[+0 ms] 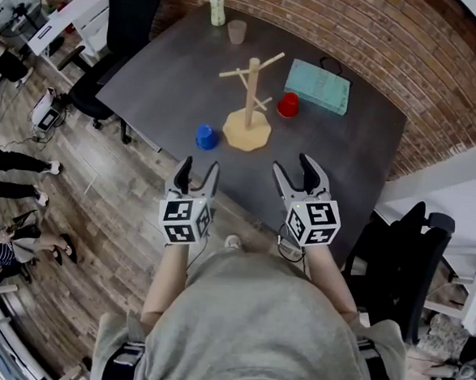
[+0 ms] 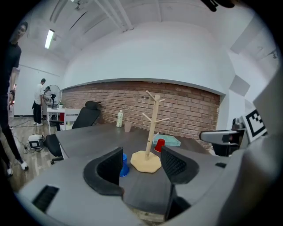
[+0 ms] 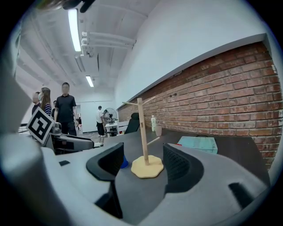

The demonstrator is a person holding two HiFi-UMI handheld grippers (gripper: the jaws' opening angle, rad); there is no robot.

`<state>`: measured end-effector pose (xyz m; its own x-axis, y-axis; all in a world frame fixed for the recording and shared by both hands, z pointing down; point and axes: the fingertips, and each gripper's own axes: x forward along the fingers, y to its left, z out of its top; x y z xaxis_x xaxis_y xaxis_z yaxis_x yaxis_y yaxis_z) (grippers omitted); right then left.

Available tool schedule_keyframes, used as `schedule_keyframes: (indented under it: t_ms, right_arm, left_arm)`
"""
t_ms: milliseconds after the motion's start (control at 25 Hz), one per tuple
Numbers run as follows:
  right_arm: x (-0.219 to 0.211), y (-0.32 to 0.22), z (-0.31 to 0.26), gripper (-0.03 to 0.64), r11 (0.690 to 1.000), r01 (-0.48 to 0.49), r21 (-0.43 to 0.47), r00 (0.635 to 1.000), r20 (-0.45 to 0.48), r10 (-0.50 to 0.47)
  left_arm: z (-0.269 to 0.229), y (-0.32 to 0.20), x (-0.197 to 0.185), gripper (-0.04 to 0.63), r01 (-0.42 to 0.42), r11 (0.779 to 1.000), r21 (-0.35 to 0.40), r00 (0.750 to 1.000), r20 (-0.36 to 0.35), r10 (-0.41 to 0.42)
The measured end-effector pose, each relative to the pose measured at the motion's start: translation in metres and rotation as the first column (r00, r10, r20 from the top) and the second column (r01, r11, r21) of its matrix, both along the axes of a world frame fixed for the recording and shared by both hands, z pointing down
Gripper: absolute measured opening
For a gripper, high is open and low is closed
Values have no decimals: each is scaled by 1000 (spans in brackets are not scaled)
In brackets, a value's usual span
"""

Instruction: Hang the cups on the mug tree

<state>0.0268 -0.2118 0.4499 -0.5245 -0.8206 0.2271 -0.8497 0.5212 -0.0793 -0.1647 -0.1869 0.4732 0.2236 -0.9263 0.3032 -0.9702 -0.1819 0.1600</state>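
Note:
A wooden mug tree (image 1: 250, 97) with bare pegs stands mid-table on a flat base. An upside-down blue cup (image 1: 207, 137) sits just left of that base, and an upside-down red cup (image 1: 289, 105) sits to its right. My left gripper (image 1: 199, 168) hovers at the table's near edge, open and empty, a short way in front of the blue cup. My right gripper (image 1: 293, 168) is beside it, also open and empty. In the left gripper view the mug tree (image 2: 152, 128) shows between the jaws, and the left jaw half hides the blue cup (image 2: 124, 164). The right gripper view frames the mug tree (image 3: 142, 132).
A teal box (image 1: 318, 86) lies behind the red cup. A pale cup (image 1: 237, 31) and a bottle (image 1: 217, 7) stand at the far table edge. Black office chairs (image 1: 124, 23) stand left and right of the table. A brick wall (image 1: 378, 41) runs behind it. People stand at the left.

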Motion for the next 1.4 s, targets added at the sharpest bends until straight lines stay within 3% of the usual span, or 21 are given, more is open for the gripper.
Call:
schedule_keyframes:
  t_ms: [360, 640, 1080, 1400]
  right_arm:
    - [-17, -37, 17, 273, 999, -23, -27, 1000, -9, 22]
    - [-19, -50, 34, 273, 997, -48, -63, 998, -32, 46]
    - [-8, -57, 48, 273, 993, -71, -96, 996, -66, 65]
    - [-5, -54, 54, 273, 991, -73, -112, 995, -76, 65]
  left_arm:
    - [36, -52, -27, 247, -6, 999, -34, 999, 46, 7]
    - [73, -81, -30, 255, -41, 994, -100, 998, 51, 46]
    - [126, -112, -32, 267, -35, 980, -195, 991, 117, 59]
    - [146, -128, -40, 264, 3, 980, -199, 987, 160, 29]
